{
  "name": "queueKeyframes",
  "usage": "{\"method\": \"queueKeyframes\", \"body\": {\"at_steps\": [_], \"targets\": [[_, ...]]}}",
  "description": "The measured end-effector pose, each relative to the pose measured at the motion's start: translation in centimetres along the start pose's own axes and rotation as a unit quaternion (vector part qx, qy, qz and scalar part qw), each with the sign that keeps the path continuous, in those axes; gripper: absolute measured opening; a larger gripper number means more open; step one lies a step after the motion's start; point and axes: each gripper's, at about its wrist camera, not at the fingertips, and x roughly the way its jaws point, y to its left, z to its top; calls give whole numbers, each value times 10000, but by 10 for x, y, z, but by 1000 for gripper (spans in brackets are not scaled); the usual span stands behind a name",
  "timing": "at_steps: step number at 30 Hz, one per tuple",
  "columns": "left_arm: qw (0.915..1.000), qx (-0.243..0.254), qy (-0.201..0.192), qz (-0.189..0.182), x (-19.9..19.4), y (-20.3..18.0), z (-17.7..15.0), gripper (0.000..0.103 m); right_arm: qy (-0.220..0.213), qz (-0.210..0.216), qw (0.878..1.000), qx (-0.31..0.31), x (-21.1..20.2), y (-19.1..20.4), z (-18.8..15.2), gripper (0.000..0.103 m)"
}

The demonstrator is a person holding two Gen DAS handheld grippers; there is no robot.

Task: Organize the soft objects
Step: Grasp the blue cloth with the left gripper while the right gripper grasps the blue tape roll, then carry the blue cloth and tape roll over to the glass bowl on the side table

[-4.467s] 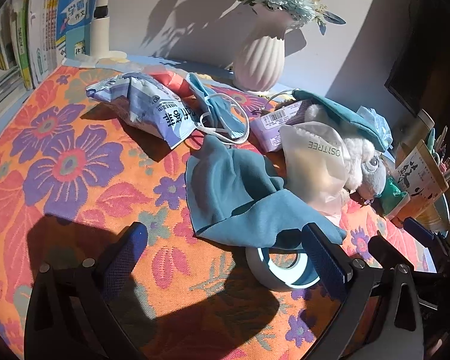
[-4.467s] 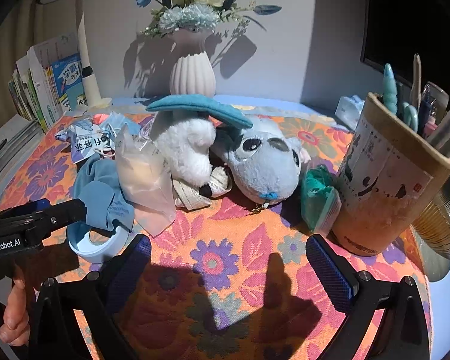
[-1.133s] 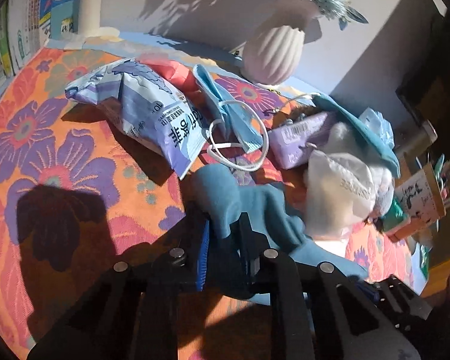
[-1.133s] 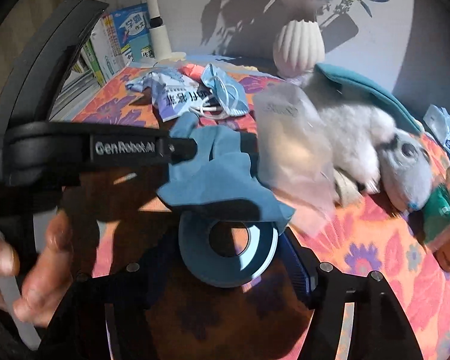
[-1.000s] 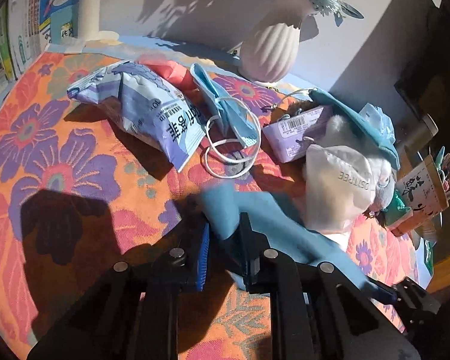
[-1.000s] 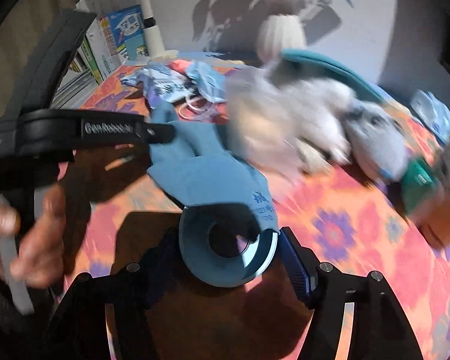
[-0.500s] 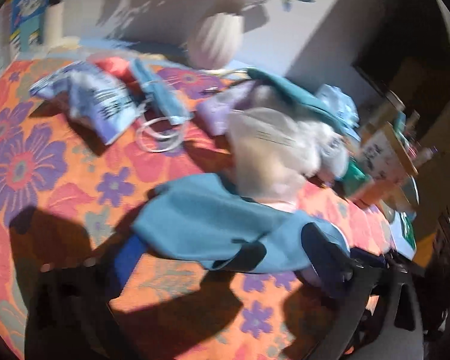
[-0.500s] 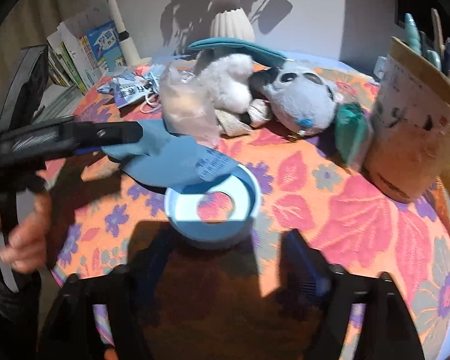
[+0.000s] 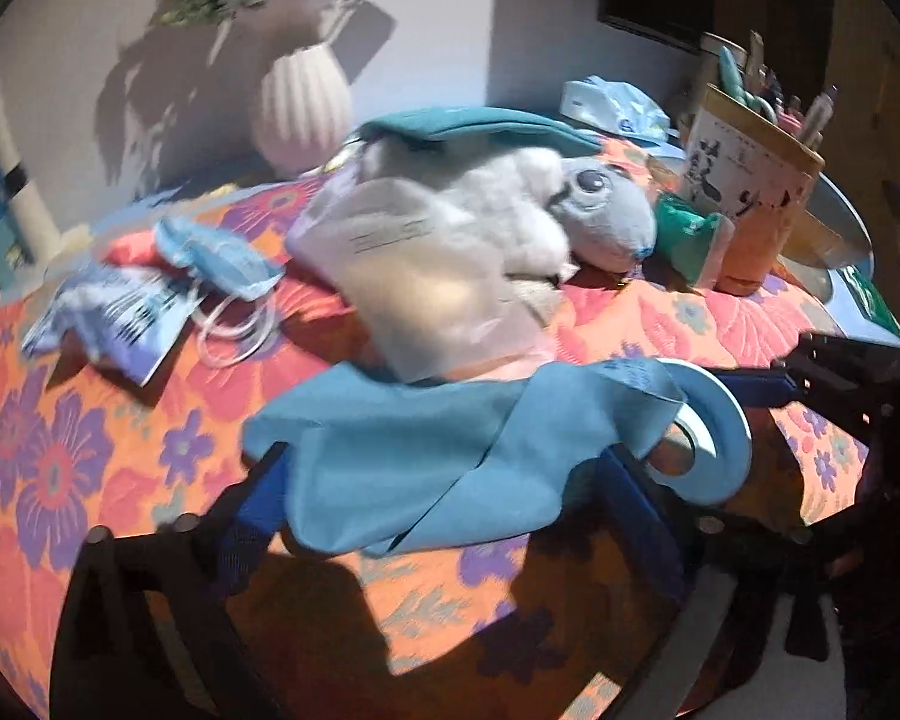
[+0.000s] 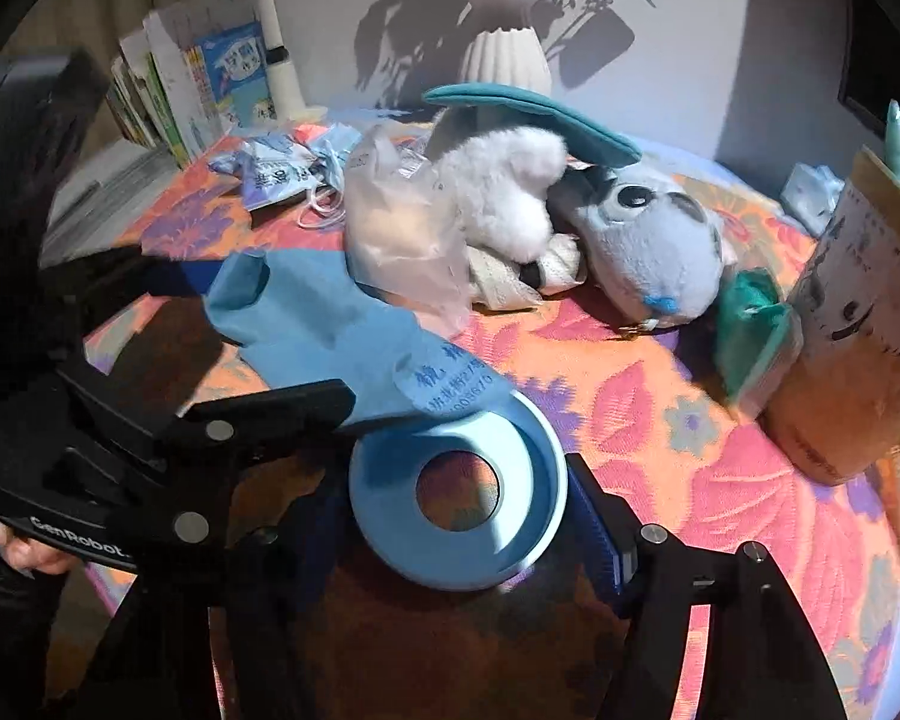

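Observation:
A blue cloth [image 9: 426, 450] lies spread on the flowered tablecloth [image 9: 48, 468], one corner draped over a light blue tape ring [image 10: 384, 480]. My left gripper [image 9: 447, 510] straddles the cloth; its jaws are closing with the cloth between them, and the pads do not pinch it. In the right wrist view the left gripper [image 10: 270, 330] comes in from the left over the cloth [image 10: 330, 324]. My right gripper [image 10: 459, 522] is closing on the ring, with both pads at its rim. A grey and white plush toy [image 10: 648, 240] and a clear plastic bag [image 10: 396, 228] lie behind.
A face mask [image 9: 216, 252] and a snack pack [image 9: 108, 312] lie far left. A pen holder [image 10: 858, 324] and a green pack [image 10: 750, 324] stand at the right. A white vase [image 9: 303, 108] and books [image 10: 210, 90] line the back. A hand [image 10: 24, 546] holds the left gripper.
The left gripper let go of its tight pinch on the cloth and opened wide; the cloth now lies flat between its fingers. The right gripper released the ring, then closed back around it.

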Motion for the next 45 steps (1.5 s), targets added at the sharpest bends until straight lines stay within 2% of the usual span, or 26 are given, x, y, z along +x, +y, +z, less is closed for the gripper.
{"method": "queueKeyframes", "body": {"at_steps": [1,2,5,9,11,12,13,15,18,22,24,26,30,32,34,35,37,38,40,45], "targets": [[10000,11,65,-2,4,0,1,46,12,-36,10000,-54,0,0,0,66],[9998,-2,207,66,10,1,2,41,-14,18,10000,-51,0,0,1,66],[9998,-154,113,66,7,7,2,30,-13,-48,10000,-26,-3,-7,-3,66],[9996,-263,95,-3,3,12,-1,30,33,-231,9995,204,-18,-34,-19,66],[9997,-208,129,-22,2,9,-2,43,2,-314,9985,453,-24,-51,-25,67],[9997,-193,147,-91,0,7,-4,58,18,-356,9980,527,-24,-57,-27,67],[9995,-126,175,-224,-2,3,-5,82,38,-370,9976,581,-22,-61,-27,67],[9994,87,115,-323,-11,-6,-10,101,-4,-328,9974,637,-23,-63,-27,67],[9982,549,55,-214,-19,-24,-18,101,-42,-382,9974,609,-21,-59,-27,67],[9934,695,254,872,2,-36,-12,103,-92,-341,9970,689,-20,-59,-26,68],[9933,442,189,1048,3,-31,-6,103,-98,-294,9968,740,-21,-60,-27,68],[9902,-83,132,1391,2,-11,1,103,-95,-256,9967,764,-21,-62,-27,68],[9871,-943,291,1265,2,33,-4,101,-111,-304,9971,694,-21,-60,-28,68],[9876,-1240,325,911,2,47,-10,95,-134,-301,9970,695,-21,-61,-30,69],[9884,-1279,236,784,-1,46,-13,74,-158,-296,9968,722,-22,-61,-29,67],[9890,-1234,204,786,-1,43,-11,67,-184,-292,9967,730,-23,-61,-29,67],[9922,-1057,173,639,-2,32,-8,40,-254,-172,9965,779,-26,-60,-29,66],[9930,-960,146,668,-3,27,-7,36,-294,-126,9963,794,-29,-59,-29,66],[9949,-857,115,527,-4,16,-3,10,-413,-96,9962,757,-37,-56,-28,66],[9959,-857,-259,87,-29,-1,0,10,-713,-39,9946,753,-64,-56,-26,66]]}}
